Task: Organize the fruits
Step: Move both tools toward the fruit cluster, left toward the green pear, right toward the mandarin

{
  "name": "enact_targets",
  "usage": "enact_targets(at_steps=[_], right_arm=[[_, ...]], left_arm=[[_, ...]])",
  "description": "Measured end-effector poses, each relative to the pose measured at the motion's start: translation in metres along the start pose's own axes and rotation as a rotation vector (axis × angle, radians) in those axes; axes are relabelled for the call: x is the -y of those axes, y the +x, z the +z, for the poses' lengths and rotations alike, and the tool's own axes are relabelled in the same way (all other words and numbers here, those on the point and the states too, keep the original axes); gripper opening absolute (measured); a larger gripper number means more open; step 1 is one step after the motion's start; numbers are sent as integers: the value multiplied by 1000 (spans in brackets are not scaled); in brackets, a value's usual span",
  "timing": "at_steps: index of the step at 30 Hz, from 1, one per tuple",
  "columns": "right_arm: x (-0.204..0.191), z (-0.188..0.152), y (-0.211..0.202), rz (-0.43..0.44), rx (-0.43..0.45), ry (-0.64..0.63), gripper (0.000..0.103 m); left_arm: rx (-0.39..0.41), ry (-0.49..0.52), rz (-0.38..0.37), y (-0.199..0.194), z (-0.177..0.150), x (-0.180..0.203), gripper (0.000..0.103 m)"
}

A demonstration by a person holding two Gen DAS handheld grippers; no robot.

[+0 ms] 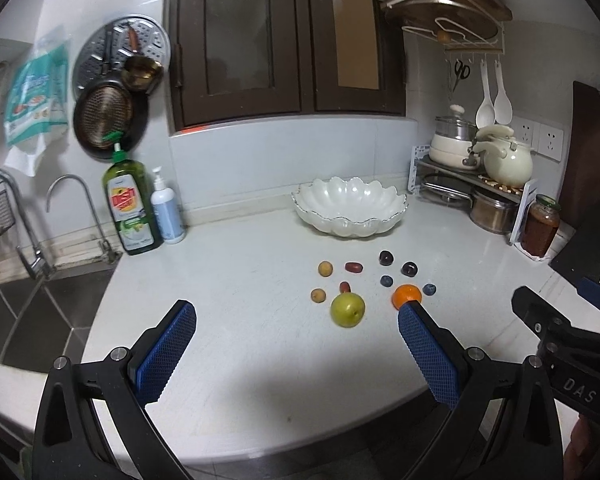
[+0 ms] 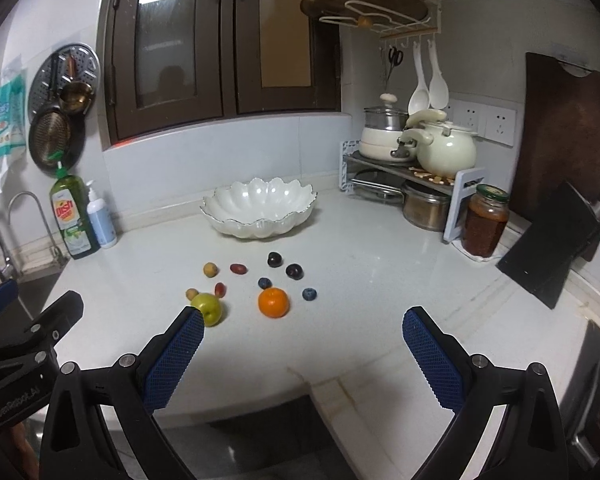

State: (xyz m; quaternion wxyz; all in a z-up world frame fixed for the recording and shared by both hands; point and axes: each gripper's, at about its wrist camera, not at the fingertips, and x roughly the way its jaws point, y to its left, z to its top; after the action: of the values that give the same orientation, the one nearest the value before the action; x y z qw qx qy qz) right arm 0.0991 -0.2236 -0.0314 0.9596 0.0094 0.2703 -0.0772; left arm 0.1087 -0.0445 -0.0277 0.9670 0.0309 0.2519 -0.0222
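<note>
Several fruits lie loose on the white counter (image 1: 239, 300): a green apple (image 1: 347, 310), an orange (image 1: 406, 294), two dark plums (image 1: 386, 257), two blueberries (image 1: 386, 281), red grapes (image 1: 353, 267) and small tan fruits (image 1: 325, 269). A white scalloped bowl (image 1: 350, 205) stands empty behind them. My left gripper (image 1: 295, 312) is open and empty, in front of the fruits. My right gripper (image 2: 303, 322) is open and empty too, just short of the orange (image 2: 273, 302) and apple (image 2: 207, 309). The bowl (image 2: 259, 206) also shows in the right wrist view.
A sink (image 1: 31, 300) with a tap lies left, beside a dish soap bottle (image 1: 129, 208) and a pump bottle (image 1: 167, 212). At the right stand a pot rack (image 2: 412, 172), a jar (image 2: 484, 226) and a dark leaning board (image 2: 552, 248).
</note>
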Motion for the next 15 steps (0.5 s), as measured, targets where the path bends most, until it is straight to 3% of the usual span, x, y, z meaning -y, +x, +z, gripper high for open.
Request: enact_targets(at_steps=[15], right_arm=[[-26,27,98,-47,-136,46,97]], left_arm=[[-112,70,-124,102,24,-3,103]])
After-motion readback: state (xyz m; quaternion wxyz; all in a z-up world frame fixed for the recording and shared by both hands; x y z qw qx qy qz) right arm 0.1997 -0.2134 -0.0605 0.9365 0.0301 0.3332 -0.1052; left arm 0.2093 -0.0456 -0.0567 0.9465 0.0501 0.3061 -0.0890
